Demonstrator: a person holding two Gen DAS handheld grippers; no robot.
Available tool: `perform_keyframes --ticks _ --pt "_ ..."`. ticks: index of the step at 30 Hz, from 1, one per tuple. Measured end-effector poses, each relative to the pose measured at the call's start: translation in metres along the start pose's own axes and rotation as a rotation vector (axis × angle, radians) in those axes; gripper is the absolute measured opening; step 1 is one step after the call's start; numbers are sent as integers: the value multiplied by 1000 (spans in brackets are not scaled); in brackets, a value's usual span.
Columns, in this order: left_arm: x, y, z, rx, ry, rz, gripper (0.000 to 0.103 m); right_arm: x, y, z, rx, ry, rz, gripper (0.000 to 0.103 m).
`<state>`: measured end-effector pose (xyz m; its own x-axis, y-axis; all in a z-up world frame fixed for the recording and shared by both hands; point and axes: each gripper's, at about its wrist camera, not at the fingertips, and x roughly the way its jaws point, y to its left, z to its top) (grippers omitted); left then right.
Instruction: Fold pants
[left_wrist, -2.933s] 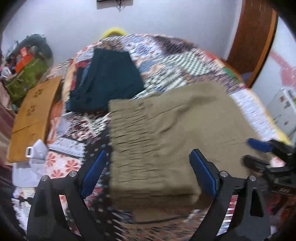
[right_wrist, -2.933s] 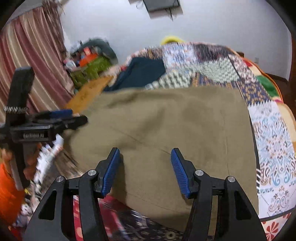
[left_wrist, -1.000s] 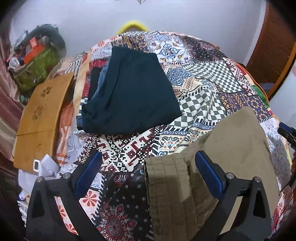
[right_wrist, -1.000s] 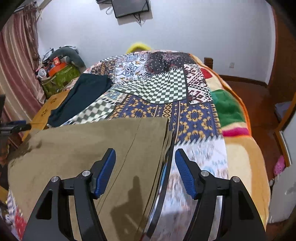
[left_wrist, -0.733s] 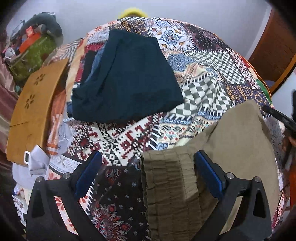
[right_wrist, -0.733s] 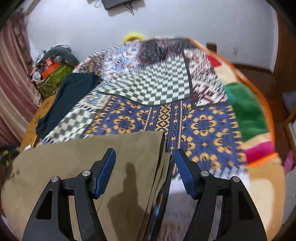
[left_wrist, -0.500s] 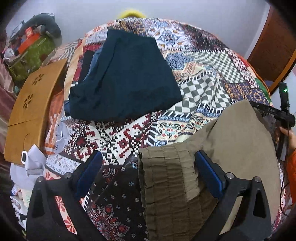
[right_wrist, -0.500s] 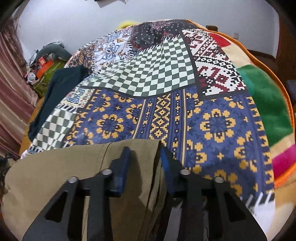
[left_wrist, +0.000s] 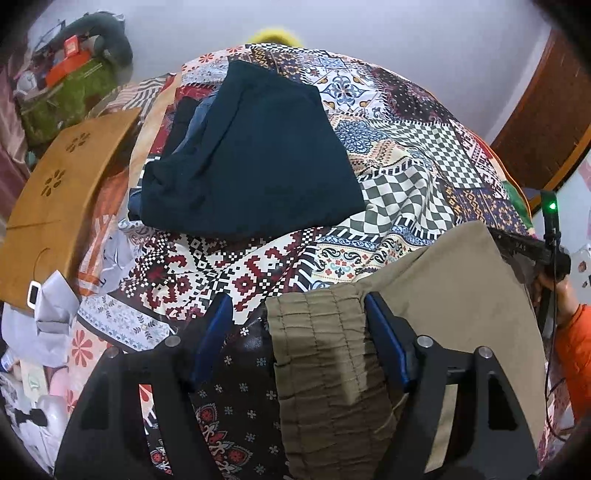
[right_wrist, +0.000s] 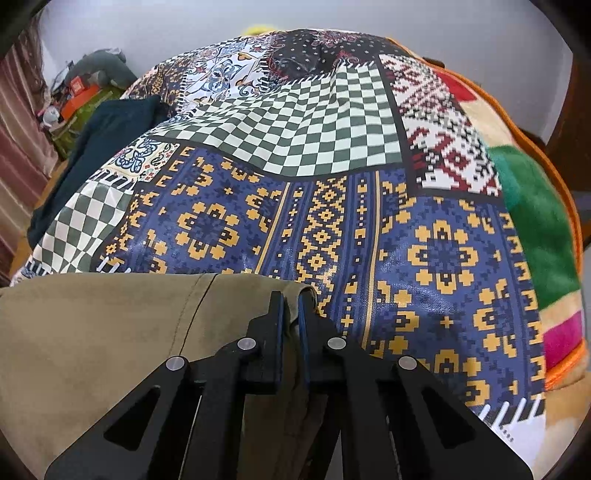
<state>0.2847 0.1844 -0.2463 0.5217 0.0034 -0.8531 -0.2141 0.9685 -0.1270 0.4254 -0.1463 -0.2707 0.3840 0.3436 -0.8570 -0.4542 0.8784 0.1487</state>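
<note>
Olive-khaki pants (left_wrist: 436, 291) lie folded on a patchwork bedspread (left_wrist: 258, 266). Their gathered elastic waistband (left_wrist: 325, 354) sits between the jaws of my left gripper (left_wrist: 295, 314), which stands open around it, narrower than before. In the right wrist view the hem end of the pants (right_wrist: 129, 332) fills the lower left. My right gripper (right_wrist: 291, 302) is shut on the far corner of the hem, with cloth pinched between the blue pads. The right gripper's body also shows in the left wrist view (left_wrist: 546, 251) at the pants' far end.
A stack of folded dark navy clothes (left_wrist: 251, 155) lies on the bed beyond the pants. A wooden lap table (left_wrist: 62, 192) leans at the left. White and grey items (left_wrist: 44, 317) and clutter (left_wrist: 66, 74) line the left side. The bed's orange edge (right_wrist: 565, 206) is at the right.
My right gripper has dropped to the hem corner and closed on it. My left gripper's jaws have narrowed around the waistband.
</note>
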Motion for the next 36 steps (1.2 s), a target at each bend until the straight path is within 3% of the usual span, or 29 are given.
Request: perform_keyframes --ticks 3,8,14,17,19,24,30,33,36 --pt "-11 -11 2 59 -10 41 75 -14 5 2 -14 -11 -21 10" --pt "-34 -25 6 132 -48 66 77 -66 19 2 -53 -101 11 15" --pt "-60 -43 16 149 -101 15 94 -129 58 1 -83 -221 129 38" --pt "-59 -53 21 146 -85 2 98 -140 84 0 -117 -239 191 48" --pt "-54 -58 23 143 -59 -17 98 -142 103 -3 -138 -242 227 59" --pt "-31 -69 22 153 34 -56 98 -129 136 -17 -177 -181 302 71" --pt "1 -73 9 189 153 -35 98 -86 157 -37 -181 -23 349 71" --pt "3 -74 -2 243 153 -4 98 -73 161 -53 -188 45 348 71" --pt "-3 -79 -18 316 133 21 98 -74 155 -69 -172 54 353 71"
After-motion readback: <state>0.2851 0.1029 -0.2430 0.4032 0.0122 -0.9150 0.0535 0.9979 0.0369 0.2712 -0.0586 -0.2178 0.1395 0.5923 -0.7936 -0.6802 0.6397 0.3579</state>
